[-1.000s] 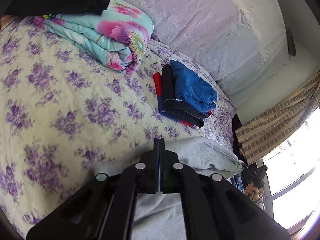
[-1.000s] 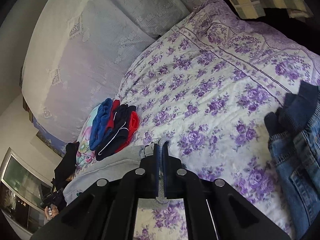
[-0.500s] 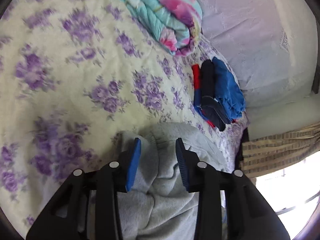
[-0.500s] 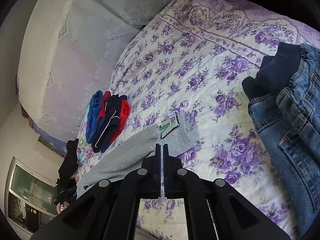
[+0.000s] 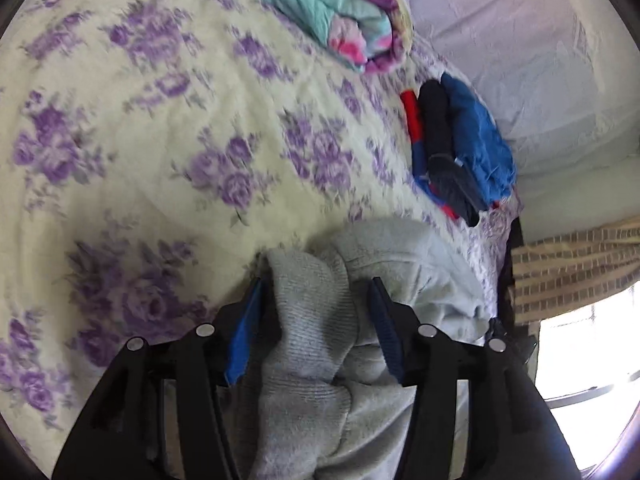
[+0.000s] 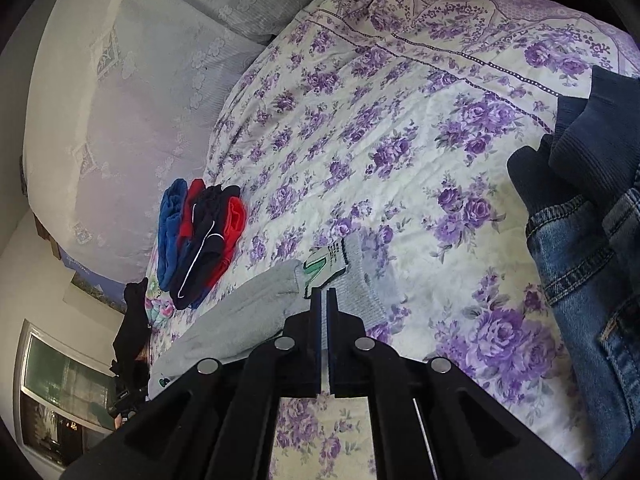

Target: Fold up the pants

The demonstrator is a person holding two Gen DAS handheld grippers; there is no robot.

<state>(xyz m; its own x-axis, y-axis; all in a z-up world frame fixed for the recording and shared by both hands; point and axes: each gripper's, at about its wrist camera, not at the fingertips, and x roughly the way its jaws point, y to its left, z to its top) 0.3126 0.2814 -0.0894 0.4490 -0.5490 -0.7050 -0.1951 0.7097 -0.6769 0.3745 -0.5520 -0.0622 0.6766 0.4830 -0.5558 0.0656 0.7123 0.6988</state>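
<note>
Grey sweatpants point(image 5: 308, 312) lie bunched on the purple-flowered bedspread point(image 5: 168, 140). My left gripper point(image 5: 316, 284) stands over one ribbed end of them. Its jaws are opening, and the blue pads point(image 5: 244, 336) stand clear of the cloth between them. In the right wrist view the same pants point(image 6: 256, 304) stretch toward the left, with a green-and-white label point(image 6: 326, 258) showing at the near end. My right gripper point(image 6: 324, 292) is shut on that end's edge, low over the bed.
A folded stack of blue, black and red clothes point(image 5: 460, 148) point(image 6: 200, 236) sits near the lace-covered pillows point(image 5: 540, 60). A rolled floral quilt point(image 5: 340, 12) lies beyond. Blue jeans point(image 6: 592, 272) and a navy garment point(image 6: 580, 168) lie at the right. A striped curtain point(image 5: 572, 264) hangs past the bed's edge.
My left gripper sank to the bed and went from shut on the grey cloth to open, letting the cloth go. My right gripper came down and laid its end on the bedspread, staying shut.
</note>
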